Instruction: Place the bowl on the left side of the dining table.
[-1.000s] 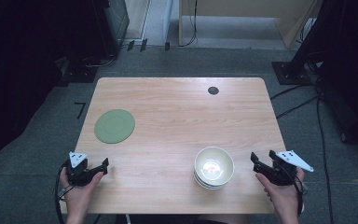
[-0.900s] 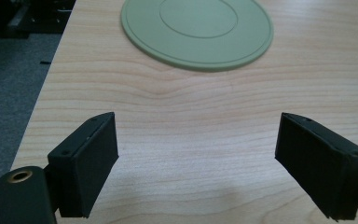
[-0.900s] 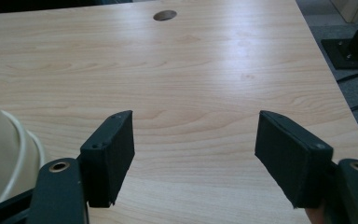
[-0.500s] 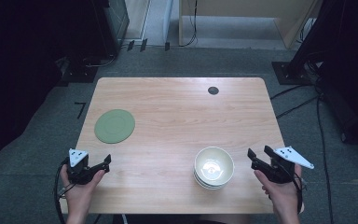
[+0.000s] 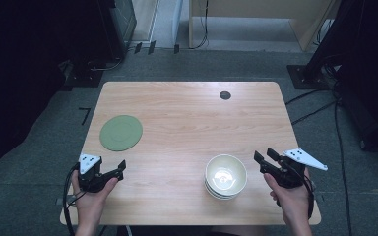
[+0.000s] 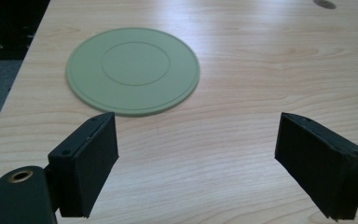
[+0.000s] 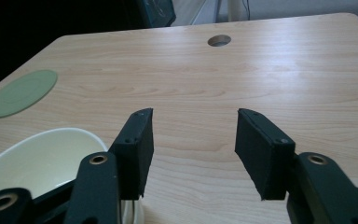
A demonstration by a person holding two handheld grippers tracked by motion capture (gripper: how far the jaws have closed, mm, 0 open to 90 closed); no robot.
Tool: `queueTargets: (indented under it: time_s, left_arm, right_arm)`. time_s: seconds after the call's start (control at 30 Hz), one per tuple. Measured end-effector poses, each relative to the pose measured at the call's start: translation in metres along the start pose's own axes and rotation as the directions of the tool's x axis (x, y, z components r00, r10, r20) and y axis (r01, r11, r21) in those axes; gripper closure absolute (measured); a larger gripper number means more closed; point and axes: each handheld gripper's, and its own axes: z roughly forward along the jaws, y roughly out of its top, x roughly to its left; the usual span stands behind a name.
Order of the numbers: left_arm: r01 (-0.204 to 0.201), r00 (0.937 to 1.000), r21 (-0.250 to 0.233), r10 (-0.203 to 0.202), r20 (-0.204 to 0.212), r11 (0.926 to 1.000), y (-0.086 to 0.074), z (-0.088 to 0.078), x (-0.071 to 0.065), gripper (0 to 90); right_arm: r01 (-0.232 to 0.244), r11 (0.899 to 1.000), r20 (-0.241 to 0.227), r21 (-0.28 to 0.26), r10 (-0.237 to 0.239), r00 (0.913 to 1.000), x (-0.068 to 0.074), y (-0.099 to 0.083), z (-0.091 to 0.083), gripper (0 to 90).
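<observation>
Both tongs released, nothing held: left tongs [image 5: 119,169] near-left of bowl stack [image 5: 226,176], right tongs [image 5: 265,158] just beside its right. Green mat [image 5: 121,132] lies far-left, prob. bowls' landing spot.

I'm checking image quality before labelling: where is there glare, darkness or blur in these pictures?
High view: the table is evenly lit, its surroundings fall into near-black at both sides. Left gripper view: pale glare streaks the wood beyond the green mat, which is sharp; the near jaws are slightly soft. Right gripper view: a bright sheen crosses the far tabletop, and the bowl looks soft.
</observation>
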Motion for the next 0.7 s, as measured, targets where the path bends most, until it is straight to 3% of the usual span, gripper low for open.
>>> queueTargets:
  time_s: [0.1,0.23,0.4,0.6,0.7]
  left_arm:
    - [-0.004,0.9999,-0.007,0.004,0.011,1.0,0.003,0.0,-0.005,12.9]
    - [-0.002,0.9997,-0.014,0.002,0.023,0.9999,0.008,0.002,-0.01,12.9]
    - [-0.006,0.9991,-0.025,0.007,0.043,0.9997,0.015,0.003,-0.018,12.9]
    - [-0.019,0.9983,-0.035,0.021,0.055,0.9992,0.022,0.003,-0.025,12.9]
    - [-0.016,0.9977,-0.042,0.018,0.066,0.999,0.026,0.002,-0.029,12.9]
  right_arm:
    - [0.002,1.0,-0.023,0.005,-0.002,0.9997,0.003,0.001,0.002,51.3]
    - [0.012,0.999,-0.053,0.037,-0.01,0.9985,0.009,0.003,0.006,62.7]
    - [0.02,0.998,-0.101,0.051,-0.015,0.9948,0.016,0.007,0.013,62.8]
    - [0.025,0.997,-0.105,0.069,-0.018,0.9943,0.022,0.005,0.019,59.7]
    - [0.019,0.996,-0.077,0.088,-0.012,0.9969,0.024,0.005,0.022,59.3]
